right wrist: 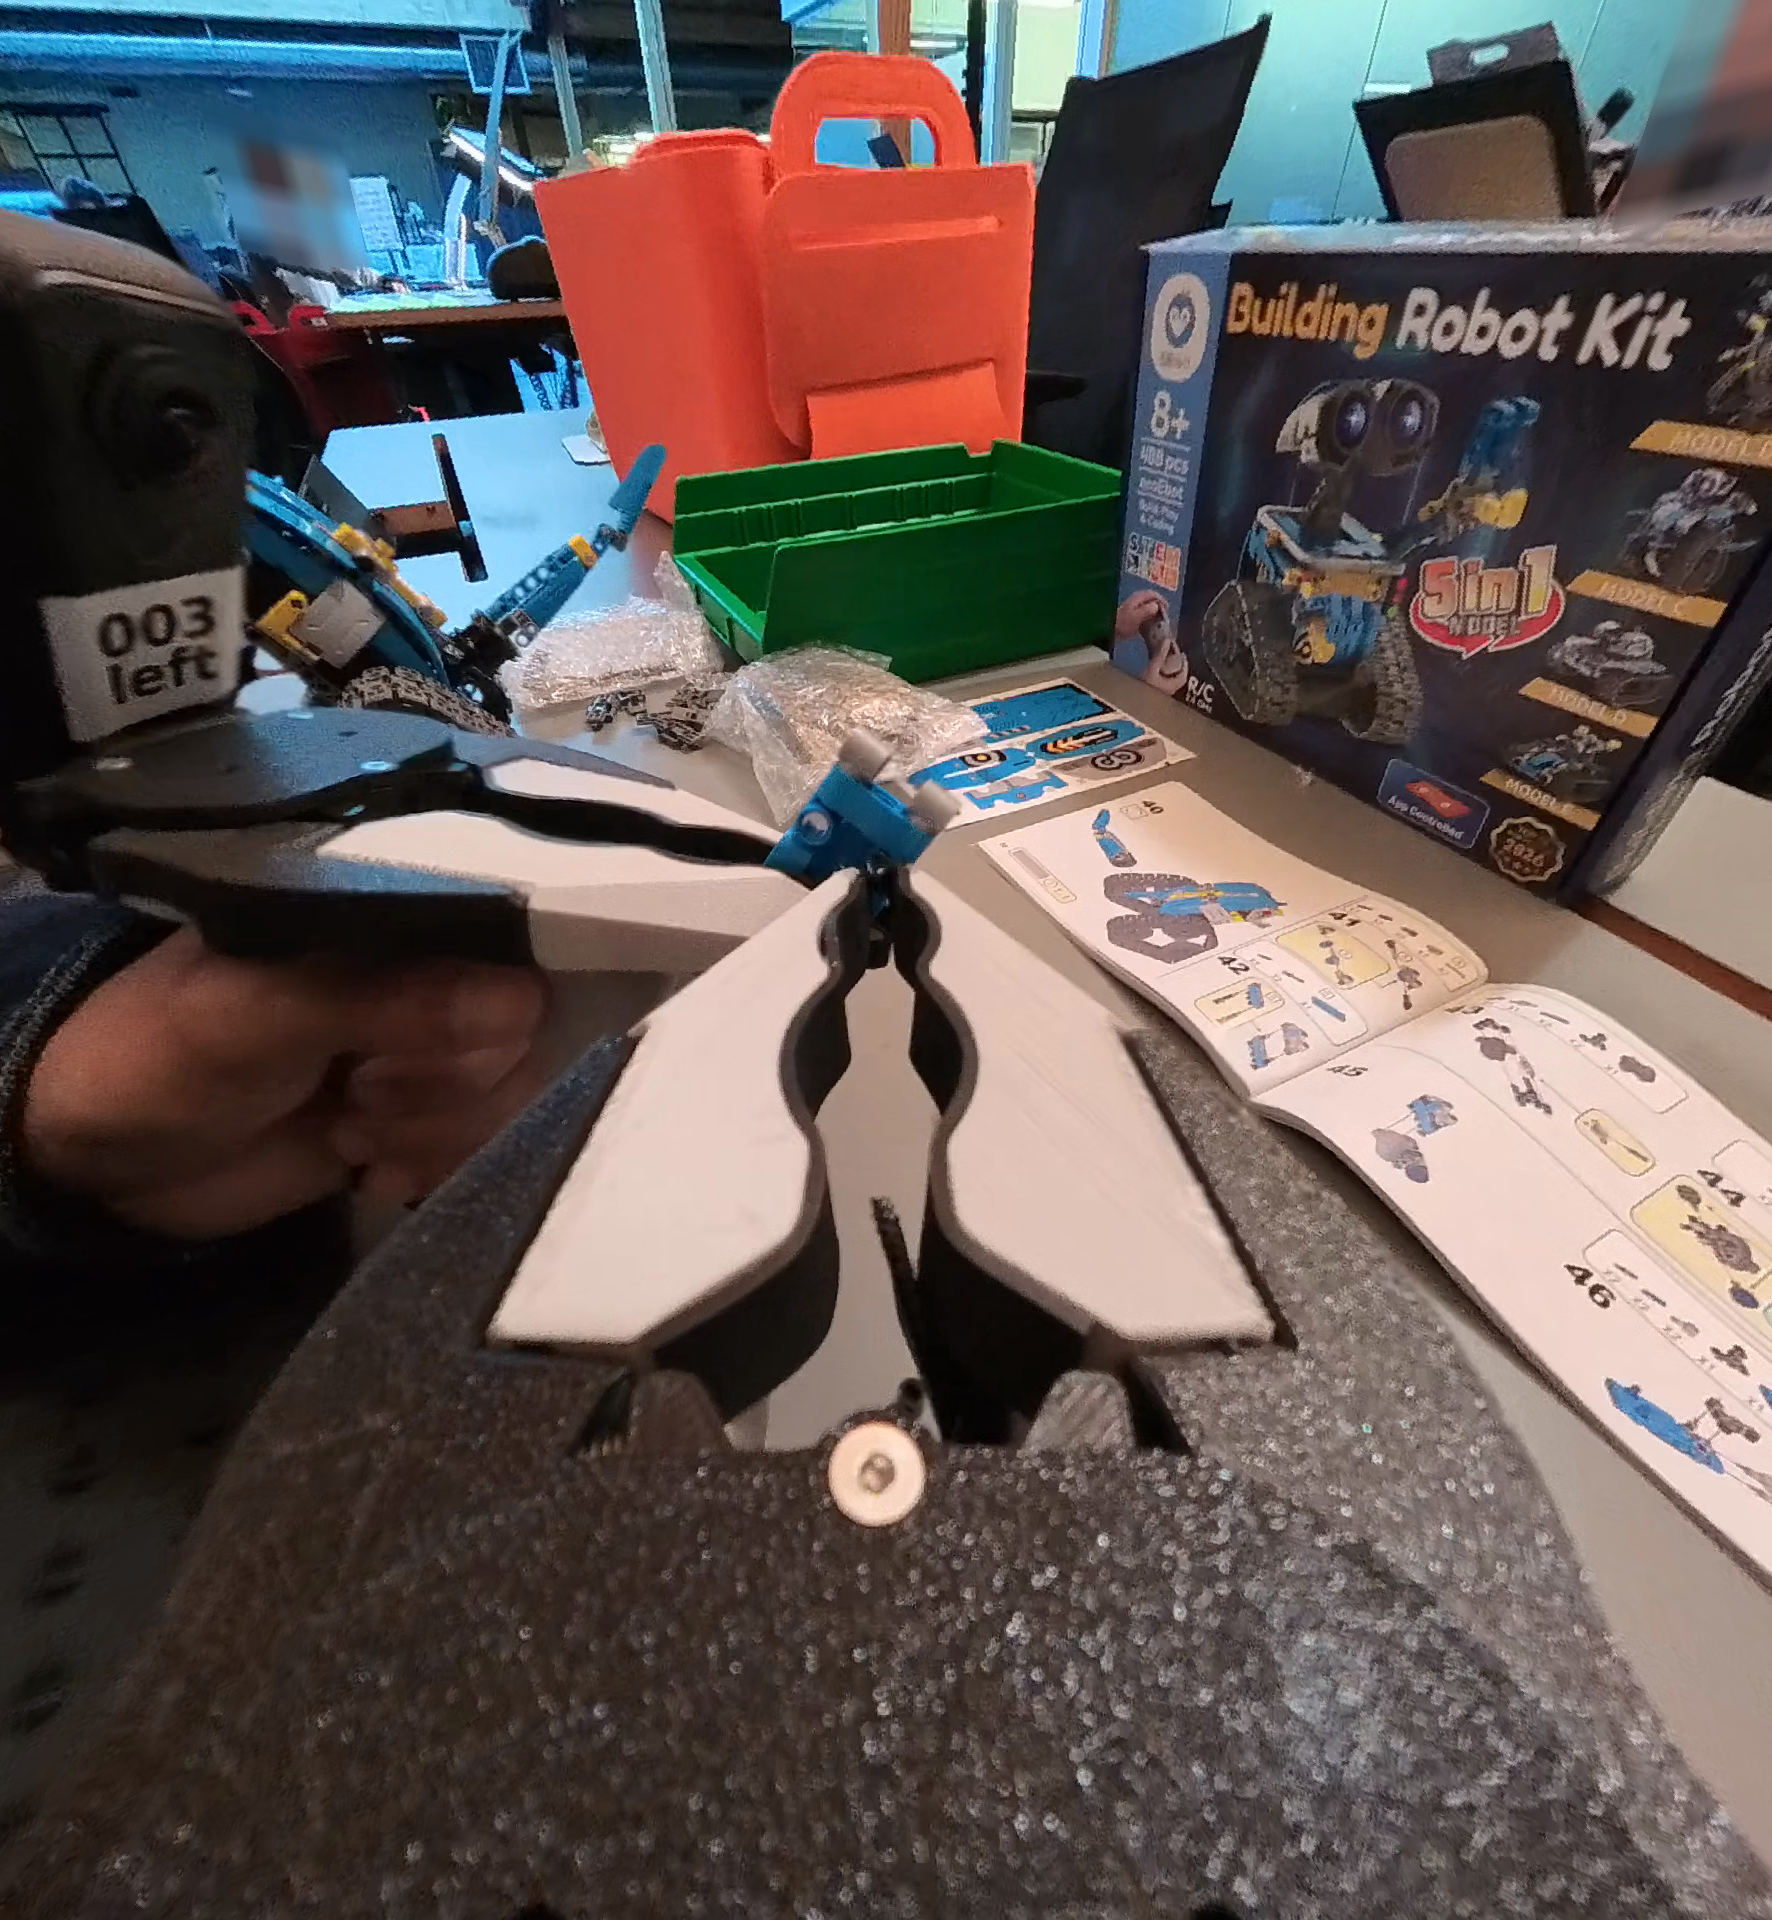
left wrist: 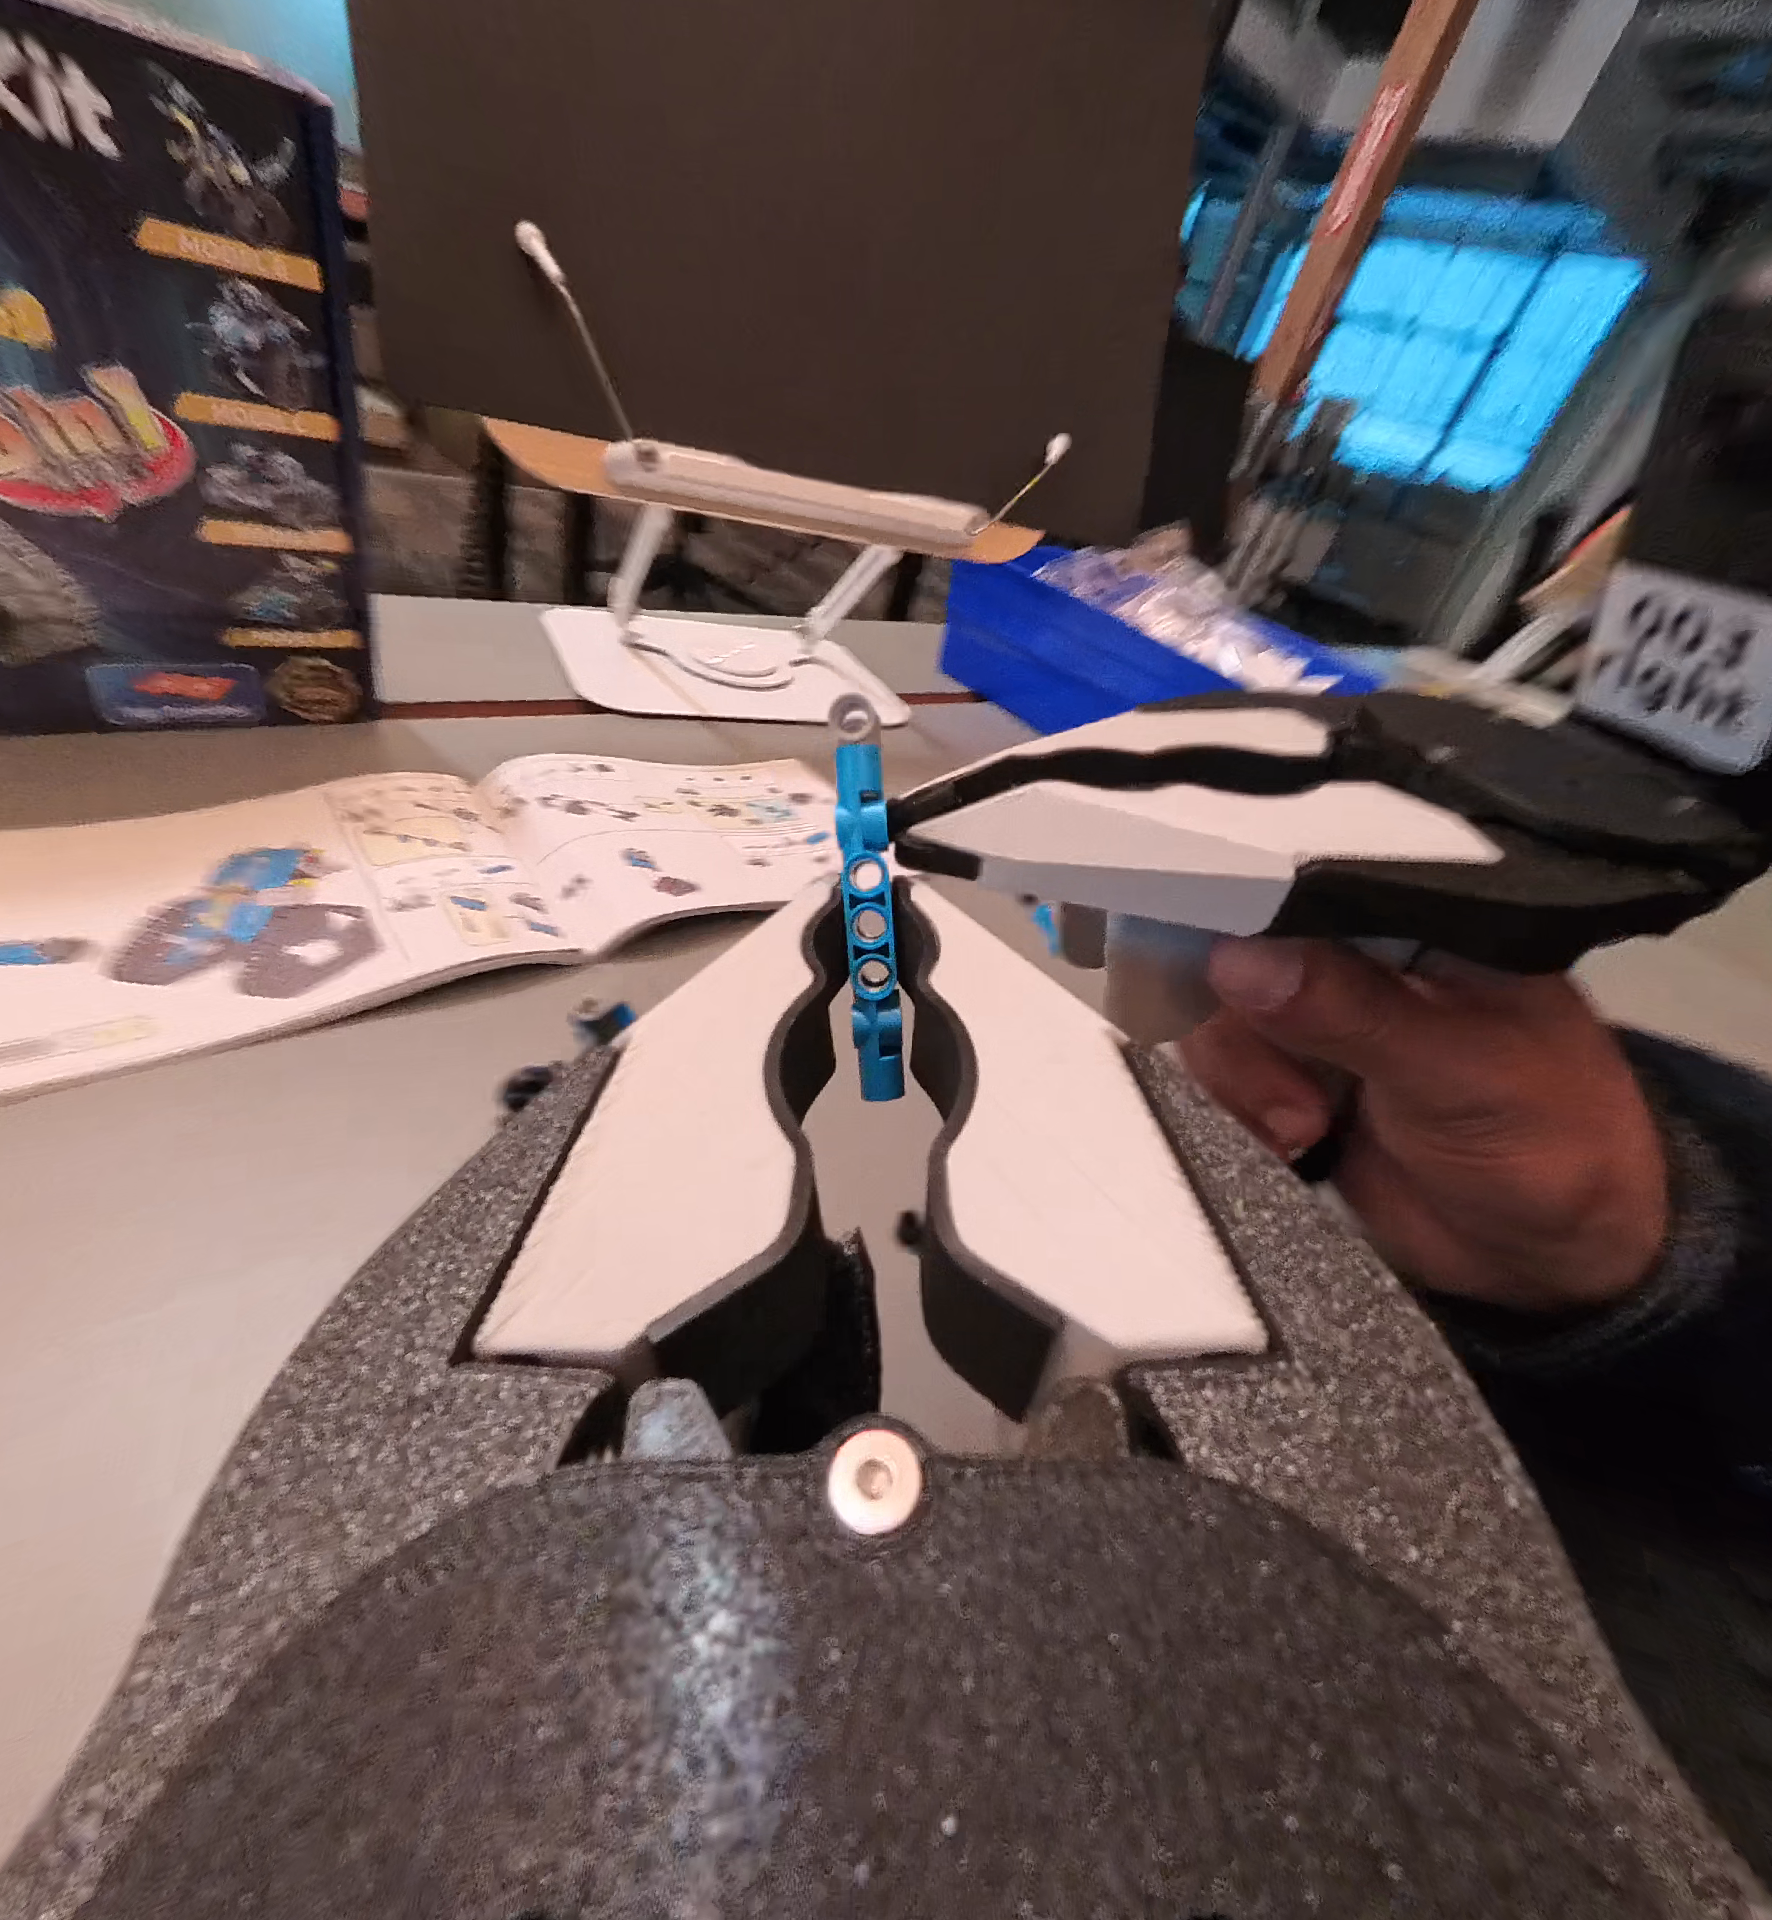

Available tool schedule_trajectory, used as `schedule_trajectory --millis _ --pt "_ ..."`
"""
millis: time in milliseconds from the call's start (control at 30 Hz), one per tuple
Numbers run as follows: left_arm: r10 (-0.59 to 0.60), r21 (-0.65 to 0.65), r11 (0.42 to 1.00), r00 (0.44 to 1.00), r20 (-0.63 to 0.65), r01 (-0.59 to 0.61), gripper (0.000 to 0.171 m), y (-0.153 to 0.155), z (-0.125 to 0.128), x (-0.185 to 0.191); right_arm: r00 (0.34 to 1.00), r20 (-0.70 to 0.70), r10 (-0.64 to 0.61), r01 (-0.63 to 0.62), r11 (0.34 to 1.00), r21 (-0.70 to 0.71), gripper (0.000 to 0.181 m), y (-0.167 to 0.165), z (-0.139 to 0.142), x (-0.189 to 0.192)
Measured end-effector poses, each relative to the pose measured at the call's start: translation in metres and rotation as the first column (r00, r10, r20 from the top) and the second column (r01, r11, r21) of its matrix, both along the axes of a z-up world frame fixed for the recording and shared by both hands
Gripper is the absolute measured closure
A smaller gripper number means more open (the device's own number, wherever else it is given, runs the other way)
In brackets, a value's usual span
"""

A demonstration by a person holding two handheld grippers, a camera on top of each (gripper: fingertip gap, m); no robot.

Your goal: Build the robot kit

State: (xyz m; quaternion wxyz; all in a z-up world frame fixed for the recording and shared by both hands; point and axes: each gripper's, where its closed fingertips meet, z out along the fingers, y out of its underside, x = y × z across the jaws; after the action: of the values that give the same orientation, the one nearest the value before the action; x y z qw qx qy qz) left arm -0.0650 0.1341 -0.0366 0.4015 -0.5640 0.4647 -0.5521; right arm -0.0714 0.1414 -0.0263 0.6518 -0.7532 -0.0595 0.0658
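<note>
My left gripper [left wrist: 869, 906] is shut on a blue beam with holes [left wrist: 869, 935] and holds it upright above the table. A grey connector [left wrist: 851, 717] sits on the beam's top end. My right gripper [left wrist: 897, 831] comes in from the right with its tips against the beam's upper part. In the right wrist view, the right gripper [right wrist: 877, 896] is shut on a small black peg [right wrist: 875, 920] and presses it against the blue beam [right wrist: 840, 816]. The left gripper [right wrist: 780, 854] reaches in from the left there. A person's hand holds each gripper.
An open instruction booklet [right wrist: 1381, 1049] and a sticker sheet [right wrist: 1058, 753] lie on the grey table [left wrist: 186, 1195]. The kit box [right wrist: 1464, 540] stands behind them. Also in view are a green bin [right wrist: 903, 551], an orange bag [right wrist: 809, 281], plastic bags of parts [right wrist: 840, 707], a partly built model [right wrist: 362, 613] and a blue bin [left wrist: 1090, 634]. Both grippers' tips are close together, under 4 cm apart. The partly built model [right wrist: 362, 613] is about 35 cm from both grippers' fingertips.
</note>
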Motion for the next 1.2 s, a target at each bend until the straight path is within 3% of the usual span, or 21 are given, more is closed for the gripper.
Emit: schedule_trajectory --millis 67,167,433,533,633,733,800,867,1000,1133,1200 --pt "-0.094 -0.198 0.975 0.994 0.063 0.104 0.164 -0.003 0.006 0.000 1.000 -0.019 0.020 -0.019 0.999 0.036 0.178 -0.001 0.005 0.000" --pt "-0.158 -0.333 0.925 0.982 0.102 0.183 0.165 -0.005 0.007 0.001 0.999 0.037 0.036 -0.038 0.997 0.062 0.178 -0.003 0.006 0.001" --pt "-0.163 -0.388 0.905 0.985 0.062 0.174 0.165 -0.002 -0.004 0.003 0.969 0.244 -0.028 0.022 0.999 0.027 0.178 0.001 -0.005 0.003" --pt "-0.144 -0.337 0.929 0.989 0.046 0.151 0.165 -0.001 -0.005 0.001 0.930 0.364 -0.054 0.053 0.998 0.013 0.178 0.002 -0.005 0.002" --pt "-0.144 -0.310 0.938 0.988 0.053 0.153 0.165 -0.003 -0.003 -0.001 0.936 0.349 -0.040 0.038 0.999 0.012 0.179 0.000 -0.004 0.000" --pt "-0.169 -0.371 0.909 0.981 0.093 0.192 0.165 -0.004 0.001 -0.002 0.953 0.303 -0.018 0.015 1.000 0.012 0.179 0.000 -0.002 -0.002" --pt "-0.149 -0.328 0.928 0.984 0.102 0.175 0.165 -0.004 0.005 -0.003 0.982 0.190 0.003 -0.004 1.000 0.006 0.179 0.000 0.001 -0.003" --pt "-0.094 -0.197 0.974 0.991 0.095 0.112 0.164 -0.003 0.009 -0.004 0.994 0.108 -0.009 0.006 1.000 0.023 0.179 -0.001 0.006 -0.004" --pt "0.004 -0.052 0.999 0.997 0.080 0.001 0.165 0.003 0.012 -0.003 0.999 -0.033 -0.032 0.033 0.999 0.020 0.178 0.002 0.008 -0.004" --pt "0.089 0.127 0.987 0.994 0.059 -0.096 0.164 0.007 0.012 -0.004 0.980 -0.201 0.001 0.005 1.000 0.026 0.179 0.004 0.010 -0.005" --pt "0.124 0.219 0.967 0.991 0.043 -0.131 0.164 0.009 0.011 -0.003 0.976 -0.217 0.012 -0.008 1.000 0.017 0.179 0.005 0.007 -0.004"
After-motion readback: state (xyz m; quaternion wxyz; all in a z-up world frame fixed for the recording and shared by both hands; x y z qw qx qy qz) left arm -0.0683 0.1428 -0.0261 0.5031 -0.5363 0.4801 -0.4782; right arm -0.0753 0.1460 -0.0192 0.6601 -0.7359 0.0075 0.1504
